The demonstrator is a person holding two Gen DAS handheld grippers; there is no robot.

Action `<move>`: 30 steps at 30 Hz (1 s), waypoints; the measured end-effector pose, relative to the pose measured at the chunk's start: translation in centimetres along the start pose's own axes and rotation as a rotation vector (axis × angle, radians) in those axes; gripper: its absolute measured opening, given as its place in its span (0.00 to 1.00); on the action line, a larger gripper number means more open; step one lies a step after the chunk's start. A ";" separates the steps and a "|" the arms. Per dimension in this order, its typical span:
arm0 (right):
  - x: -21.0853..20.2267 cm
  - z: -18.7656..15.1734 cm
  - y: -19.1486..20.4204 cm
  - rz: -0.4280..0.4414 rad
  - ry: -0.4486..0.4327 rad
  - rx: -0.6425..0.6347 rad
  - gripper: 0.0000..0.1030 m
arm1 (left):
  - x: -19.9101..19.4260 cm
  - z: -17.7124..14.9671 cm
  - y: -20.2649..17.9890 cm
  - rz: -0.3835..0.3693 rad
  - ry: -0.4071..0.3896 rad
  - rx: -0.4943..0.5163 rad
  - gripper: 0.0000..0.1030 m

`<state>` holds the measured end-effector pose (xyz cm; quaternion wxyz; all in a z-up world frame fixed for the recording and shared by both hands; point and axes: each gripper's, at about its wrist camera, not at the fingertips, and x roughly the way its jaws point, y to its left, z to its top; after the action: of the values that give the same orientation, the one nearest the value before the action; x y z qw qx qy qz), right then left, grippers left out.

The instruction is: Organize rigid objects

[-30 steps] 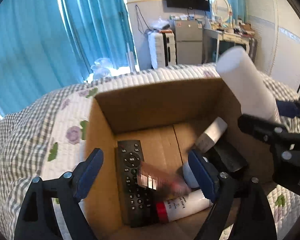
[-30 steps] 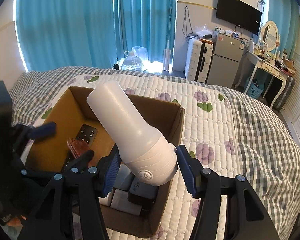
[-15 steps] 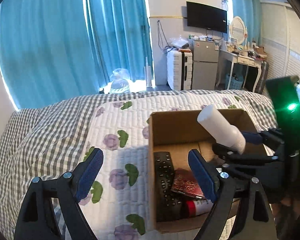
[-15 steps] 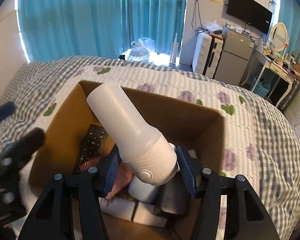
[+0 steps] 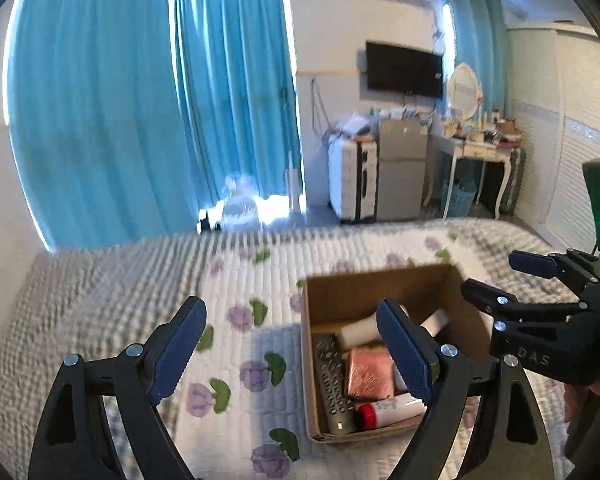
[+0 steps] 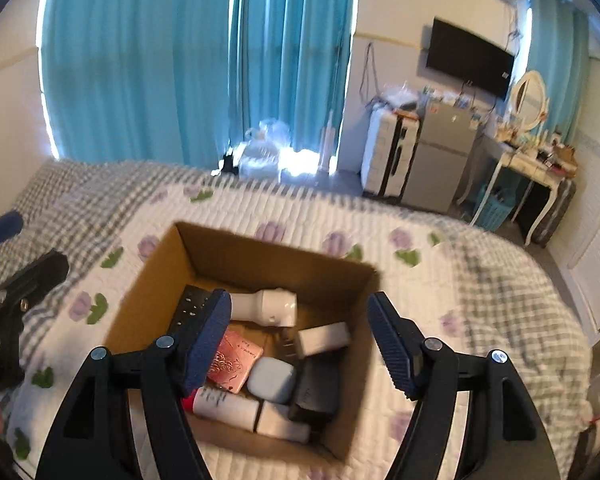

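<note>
A cardboard box (image 6: 156, 264) stands on the quilted bed and also shows in the left wrist view (image 5: 380, 280). Inside lie a white bottle (image 6: 266, 306), a black remote (image 5: 332, 380), a pink card case (image 6: 234, 360), a red-capped tube (image 5: 388, 410), a grey-blue case (image 6: 270, 378) and a black box (image 6: 316, 388). My right gripper (image 6: 300, 344) is open and empty above the box; it also shows in the left wrist view (image 5: 496, 280). My left gripper (image 5: 292, 348) is open and empty, above the quilt at the box's left side.
The floral quilt (image 5: 236, 312) covers the bed around the box. Blue curtains (image 5: 140, 112), a white suitcase (image 6: 384, 156), a small grey fridge (image 6: 440, 156) and a dressing table (image 6: 532, 164) stand beyond the bed's far edge.
My right gripper has opened and let the white bottle drop into the box, where it now lies. Both grippers have drawn up and back from the box.
</note>
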<state>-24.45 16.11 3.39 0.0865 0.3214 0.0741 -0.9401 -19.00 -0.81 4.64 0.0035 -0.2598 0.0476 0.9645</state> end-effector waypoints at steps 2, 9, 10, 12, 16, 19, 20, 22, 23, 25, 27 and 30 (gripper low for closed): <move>-3.5 0.4 -0.3 -0.015 -0.039 -0.005 0.71 | -3.4 1.3 -0.2 0.000 -0.069 0.006 1.00; -14.6 1.0 -0.2 -0.056 -0.218 0.006 0.93 | -12.9 3.3 -0.6 0.001 -0.220 0.023 1.00; -15.8 1.0 -0.3 -0.063 -0.246 0.012 0.95 | -14.3 3.1 -0.5 0.006 -0.242 0.023 1.00; -18.2 0.6 -0.1 -0.072 -0.295 0.025 1.00 | -15.7 2.7 -0.5 0.014 -0.266 0.013 1.00; -21.5 -0.7 0.0 -0.063 -0.370 0.053 1.00 | -18.1 1.1 0.2 0.010 -0.299 -0.027 1.00; -22.8 -2.3 0.0 -0.013 -0.404 0.071 1.00 | -18.2 -0.2 0.4 0.012 -0.288 -0.061 1.00; -23.0 -2.9 0.0 0.009 -0.410 0.081 1.00 | -17.9 -0.7 0.5 0.001 -0.285 -0.074 1.00; -22.8 -4.0 -0.1 0.036 -0.424 0.089 1.00 | -17.3 -1.6 0.6 -0.020 -0.280 -0.096 1.00; -22.2 -4.5 0.0 0.040 -0.431 0.087 1.00 | -16.8 -2.1 0.7 -0.019 -0.275 -0.107 1.00; -21.0 -5.1 0.2 0.031 -0.453 0.071 1.00 | -15.3 -3.1 0.6 -0.002 -0.289 -0.122 1.00; -19.0 -6.3 0.3 0.013 -0.480 0.073 1.00 | -14.0 -4.3 0.3 0.028 -0.320 -0.123 1.00; -15.3 -8.6 -0.3 0.012 -0.483 0.125 1.00 | -10.7 -7.1 -0.4 0.069 -0.346 -0.105 1.00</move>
<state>-7.54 19.82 6.14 0.0874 0.0927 -0.0089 -0.9918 -6.18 -0.85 3.90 -0.0350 -0.0880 0.0049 0.9955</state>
